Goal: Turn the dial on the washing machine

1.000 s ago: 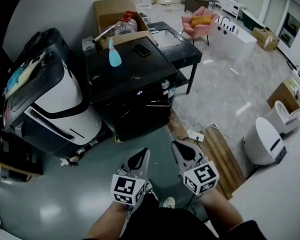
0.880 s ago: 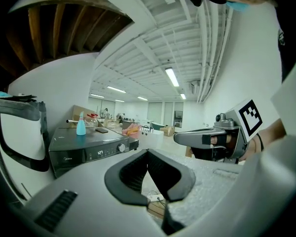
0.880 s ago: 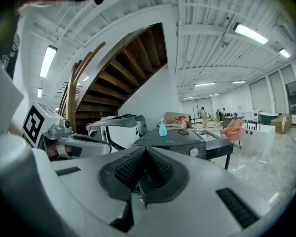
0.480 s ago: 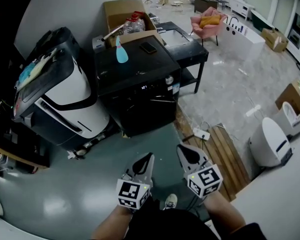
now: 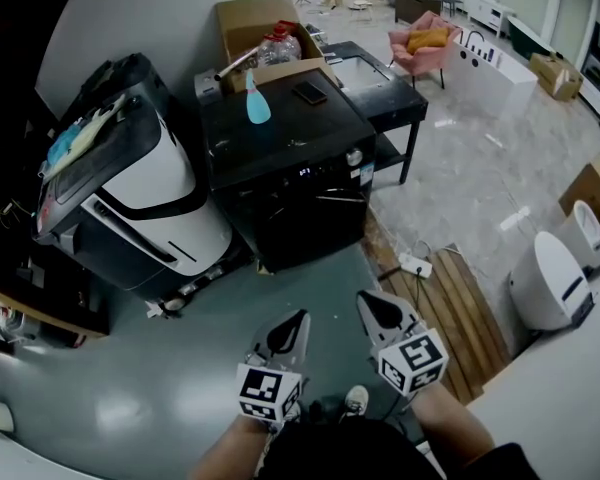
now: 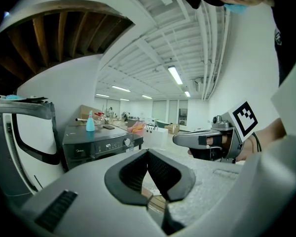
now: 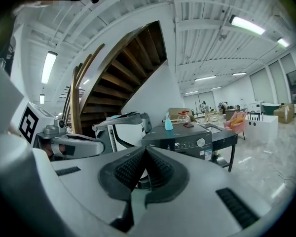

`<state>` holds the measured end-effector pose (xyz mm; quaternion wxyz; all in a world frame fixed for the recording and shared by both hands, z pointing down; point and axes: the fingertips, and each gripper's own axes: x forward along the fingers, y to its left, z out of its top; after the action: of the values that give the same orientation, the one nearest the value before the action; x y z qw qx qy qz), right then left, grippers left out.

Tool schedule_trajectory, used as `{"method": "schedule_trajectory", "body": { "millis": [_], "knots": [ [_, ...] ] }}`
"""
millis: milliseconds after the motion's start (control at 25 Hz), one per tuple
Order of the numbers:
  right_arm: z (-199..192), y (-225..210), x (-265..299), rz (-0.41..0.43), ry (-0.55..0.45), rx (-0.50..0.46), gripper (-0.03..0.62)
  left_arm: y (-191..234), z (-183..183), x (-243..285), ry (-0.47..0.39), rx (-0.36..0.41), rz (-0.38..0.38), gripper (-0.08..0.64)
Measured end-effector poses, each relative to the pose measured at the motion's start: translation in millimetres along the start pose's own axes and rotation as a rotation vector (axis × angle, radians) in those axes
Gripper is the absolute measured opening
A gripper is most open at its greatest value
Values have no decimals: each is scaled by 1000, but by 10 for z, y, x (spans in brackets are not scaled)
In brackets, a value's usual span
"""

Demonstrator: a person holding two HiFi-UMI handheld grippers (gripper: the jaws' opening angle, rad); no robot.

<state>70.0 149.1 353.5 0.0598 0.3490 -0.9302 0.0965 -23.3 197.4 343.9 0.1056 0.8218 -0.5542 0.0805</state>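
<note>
The small round silver dial (image 5: 354, 156) sits at the right end of the control strip on the black boxy washing machine (image 5: 310, 218), well ahead of both tools and untouched. The left hand-held gripper (image 5: 298, 320) and right hand-held gripper (image 5: 368, 301) are clenched on nothing, side by side, aimed at the machine, apparently for an approach. Beyond the dial, a light-blue plastic spray bottle (image 5: 256, 108) stands on the machine's top.

One washing machine (image 5: 290, 183), one dial (image 5: 354, 156). One spray bottle (image 5: 257, 108), one phone (image 5: 309, 92). One cardboard box (image 5: 250, 23) at 12 o'clock, one pink armchair (image 5: 423, 46) at 1 o'clock. Two grippers at 6 o'clock: left gripper (image 5: 300, 318), right gripper (image 5: 365, 300).
</note>
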Motion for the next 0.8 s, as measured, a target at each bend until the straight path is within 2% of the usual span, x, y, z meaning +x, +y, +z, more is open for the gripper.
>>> {"method": "schedule_trajectory", "body": {
  "millis": [440,800],
  "knots": [
    [-90,654,375,-43,32,-5,-3,625,-94,-393,-4,-21,-52,5],
    [-106,993,355,-121,26,-17,-3,835,-143,-640,-38,-22,-113,5]
  ]
}}
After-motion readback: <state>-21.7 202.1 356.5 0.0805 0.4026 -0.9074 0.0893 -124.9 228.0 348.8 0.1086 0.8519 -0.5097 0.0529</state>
